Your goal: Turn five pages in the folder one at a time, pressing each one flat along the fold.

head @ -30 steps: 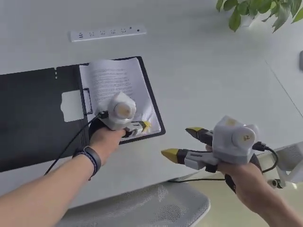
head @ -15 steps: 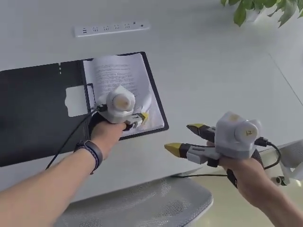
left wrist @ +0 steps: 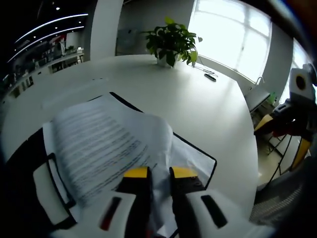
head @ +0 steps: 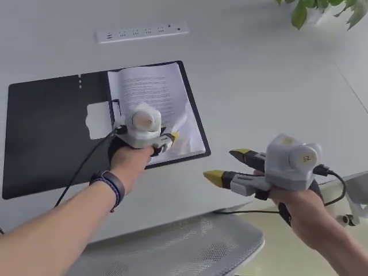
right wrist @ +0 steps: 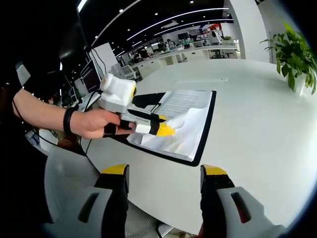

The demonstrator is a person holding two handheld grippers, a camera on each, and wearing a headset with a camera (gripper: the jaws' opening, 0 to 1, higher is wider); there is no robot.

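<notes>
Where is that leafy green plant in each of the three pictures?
Head view: plant at the top right corner, cut off by the edge.
Left gripper view: plant at top centre, across the table.
Right gripper view: plant at the far right edge.
Shared landmark: the open black folder, a page pinched by the left hand-held gripper.

I am logging the folder point(head: 52, 138) as black with a matt finish; whether it is board or plastic I cannot tell. The page point(head: 178, 123) caught in the left gripper point(head: 171, 138) is reading as thin white printed paper, bending softly, without gloss. That gripper and the right gripper point(head: 224, 164) are both showing smooth white moulded plastic shells, dark jaws and duller yellow tips. The table point(head: 259, 75) is presenting a smooth, pale, low-sheen top. At the far side, the power strip point(head: 142, 32) is looking like white plastic. Near me, the chair back point(head: 190, 247) is showing grey mesh cloth.
</notes>
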